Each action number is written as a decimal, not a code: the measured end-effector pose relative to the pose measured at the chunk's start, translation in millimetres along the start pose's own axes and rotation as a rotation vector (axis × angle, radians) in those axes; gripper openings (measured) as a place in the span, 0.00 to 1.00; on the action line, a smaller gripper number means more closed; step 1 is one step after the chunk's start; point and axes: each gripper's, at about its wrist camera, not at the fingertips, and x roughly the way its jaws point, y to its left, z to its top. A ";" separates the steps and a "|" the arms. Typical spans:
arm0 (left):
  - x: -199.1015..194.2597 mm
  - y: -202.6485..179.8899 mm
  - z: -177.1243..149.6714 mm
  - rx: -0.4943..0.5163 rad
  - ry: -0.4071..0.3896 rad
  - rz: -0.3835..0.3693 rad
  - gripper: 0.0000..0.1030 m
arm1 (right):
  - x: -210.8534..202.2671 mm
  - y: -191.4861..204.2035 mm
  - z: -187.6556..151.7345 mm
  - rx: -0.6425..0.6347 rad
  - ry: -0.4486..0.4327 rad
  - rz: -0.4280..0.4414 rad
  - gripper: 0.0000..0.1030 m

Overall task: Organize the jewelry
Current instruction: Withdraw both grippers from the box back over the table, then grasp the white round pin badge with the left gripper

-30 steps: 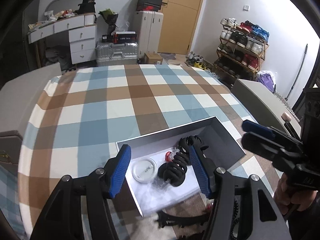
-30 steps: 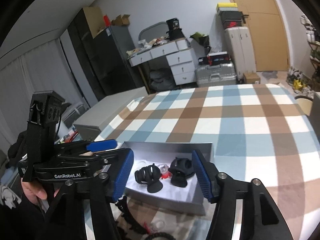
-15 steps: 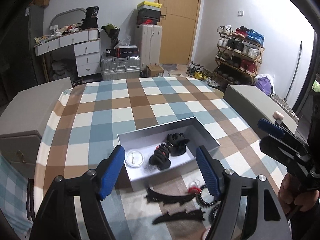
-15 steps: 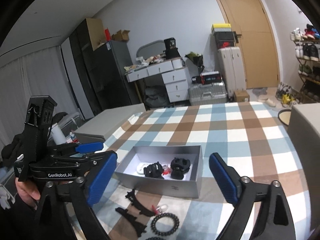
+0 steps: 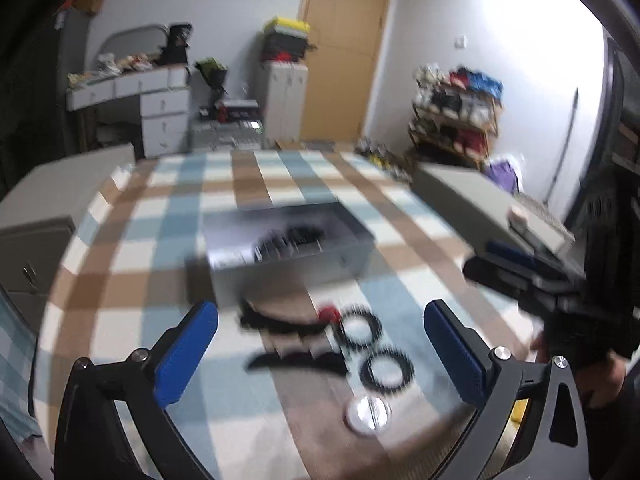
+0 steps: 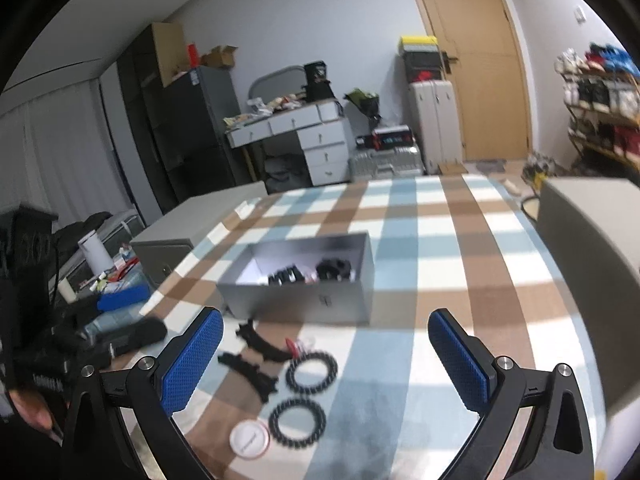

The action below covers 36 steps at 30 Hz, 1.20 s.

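Two black curved hair combs (image 6: 256, 354), two black coil hair ties (image 6: 312, 370) and a small round tin (image 6: 249, 438) are lying on the checked desk (image 6: 440, 240) just in front of the grey box (image 6: 304, 300), which is already holding black claw clips (image 6: 332, 268). The combs are lying with their long axes running crosswise, below and left of centre between the right gripper (image 6: 324, 356), whose jaws are standing spread wide and empty. The left gripper (image 5: 320, 350) is hanging over the same pile, jaws equally spread, so neither looks clearly nearer.

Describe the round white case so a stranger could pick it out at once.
Start at the grey box on the checked tablecloth. The loose pieces lie on its near side, and the round white case lies nearest the camera, beside a black spiral hair tie. It alone is solid, pale and disc-shaped.
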 end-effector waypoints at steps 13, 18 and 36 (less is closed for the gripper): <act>45.2 -14.9 -53.1 0.066 0.234 0.001 0.98 | 4.6 -17.5 -54.0 0.054 0.080 -0.097 1.00; 47.8 -25.5 -57.7 0.143 0.236 0.040 0.98 | 10.9 -22.6 -65.9 0.065 0.110 -0.112 1.00; 49.7 -38.7 -59.0 0.207 0.259 0.008 0.35 | 12.4 -30.8 -71.7 0.145 0.134 -0.090 1.00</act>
